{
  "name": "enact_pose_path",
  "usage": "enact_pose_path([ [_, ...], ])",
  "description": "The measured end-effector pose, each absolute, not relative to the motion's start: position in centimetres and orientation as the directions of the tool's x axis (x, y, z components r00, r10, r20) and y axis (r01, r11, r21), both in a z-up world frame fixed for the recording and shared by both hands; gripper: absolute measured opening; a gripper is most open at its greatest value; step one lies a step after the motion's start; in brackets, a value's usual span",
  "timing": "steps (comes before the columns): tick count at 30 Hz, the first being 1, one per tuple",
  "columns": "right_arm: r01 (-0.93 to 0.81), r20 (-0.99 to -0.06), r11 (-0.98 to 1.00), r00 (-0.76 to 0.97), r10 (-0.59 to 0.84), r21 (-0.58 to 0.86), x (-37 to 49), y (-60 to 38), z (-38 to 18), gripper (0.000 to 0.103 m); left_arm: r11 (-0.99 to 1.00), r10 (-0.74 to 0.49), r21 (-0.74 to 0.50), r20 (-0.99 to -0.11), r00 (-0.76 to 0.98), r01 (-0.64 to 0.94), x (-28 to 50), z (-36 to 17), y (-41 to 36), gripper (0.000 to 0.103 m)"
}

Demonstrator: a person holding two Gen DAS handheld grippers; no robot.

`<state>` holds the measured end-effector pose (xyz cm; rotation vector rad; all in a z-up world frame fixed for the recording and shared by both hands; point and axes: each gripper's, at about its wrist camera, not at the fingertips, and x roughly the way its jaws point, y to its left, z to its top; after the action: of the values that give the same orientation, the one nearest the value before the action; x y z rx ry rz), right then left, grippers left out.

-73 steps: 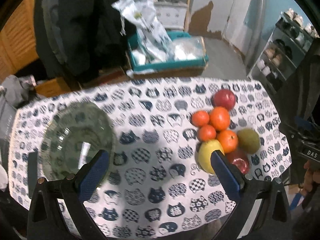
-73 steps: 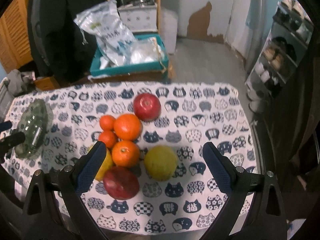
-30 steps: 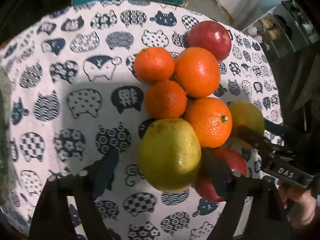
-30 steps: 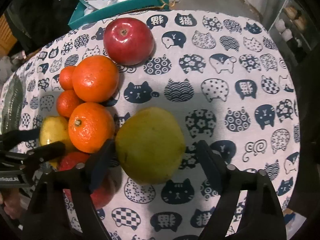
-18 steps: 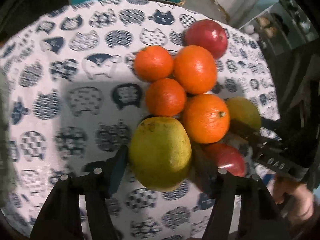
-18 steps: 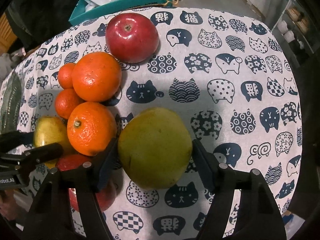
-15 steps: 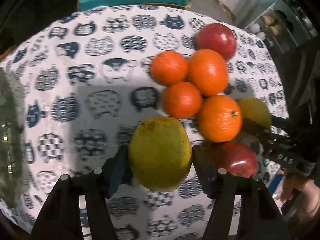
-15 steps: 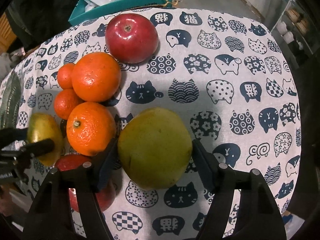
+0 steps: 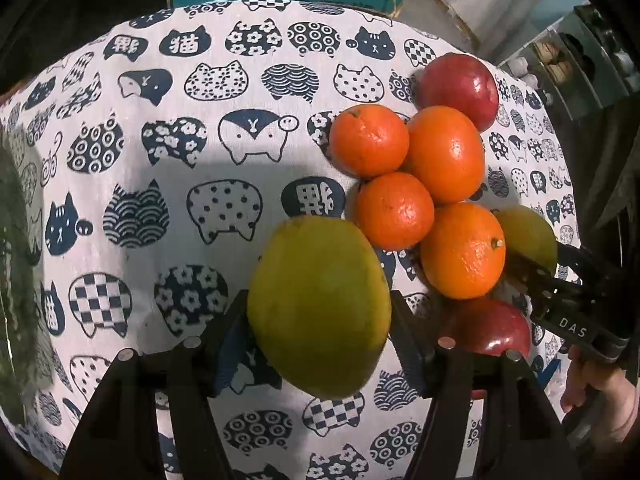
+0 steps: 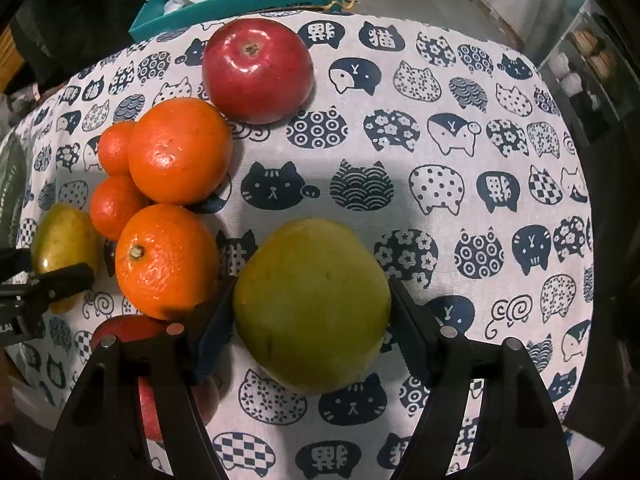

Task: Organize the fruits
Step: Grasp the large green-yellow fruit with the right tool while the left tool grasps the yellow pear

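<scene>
The left hand-held gripper (image 9: 318, 312) is squeezing a yellow-green mango (image 9: 318, 312) between its two pads. The right hand-held gripper (image 10: 312, 312) is squeezing a big green fruit (image 10: 312, 312) the same way, after its jaws moved open a tiny bit. Both fruits sit low over the bench (image 10: 460, 128) with the cat cloth, and whether they touch it cannot be told. The sorting has only just begun. Four oranges (image 10: 180, 156) sit bunched together, touching each other. One red apple (image 10: 258, 68) sits at the far end of the bunch, and another red apple (image 9: 490, 326) at the near end. All of these are left to sort.
</scene>
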<state>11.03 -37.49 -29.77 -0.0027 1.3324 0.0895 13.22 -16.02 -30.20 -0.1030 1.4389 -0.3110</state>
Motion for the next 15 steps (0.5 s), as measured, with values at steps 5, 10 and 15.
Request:
enact_pose_path([
  [5,-0.060,-0.972,0.997,0.227,0.068,0.056,11.1,-37.6,-30.4,0.073,0.954,-0.264,-0.242,-0.958,0.110,0.176,13.1,-30.2,-16.2,0.067],
  [10,-0.067,-0.965,0.997,0.254,0.056,0.040,10.6,-37.4,-29.9,0.073,0.961,-0.235,-0.209,-0.963,0.132,0.183,12.6,-30.0,-16.3,0.066],
  [15,-0.073,-0.948,0.997,0.313,0.051,0.030,10.1,-36.8,-28.0,0.072,0.966,-0.212,-0.178,-0.961,0.179,0.188,12.3,-28.8,-15.5,0.066],
])
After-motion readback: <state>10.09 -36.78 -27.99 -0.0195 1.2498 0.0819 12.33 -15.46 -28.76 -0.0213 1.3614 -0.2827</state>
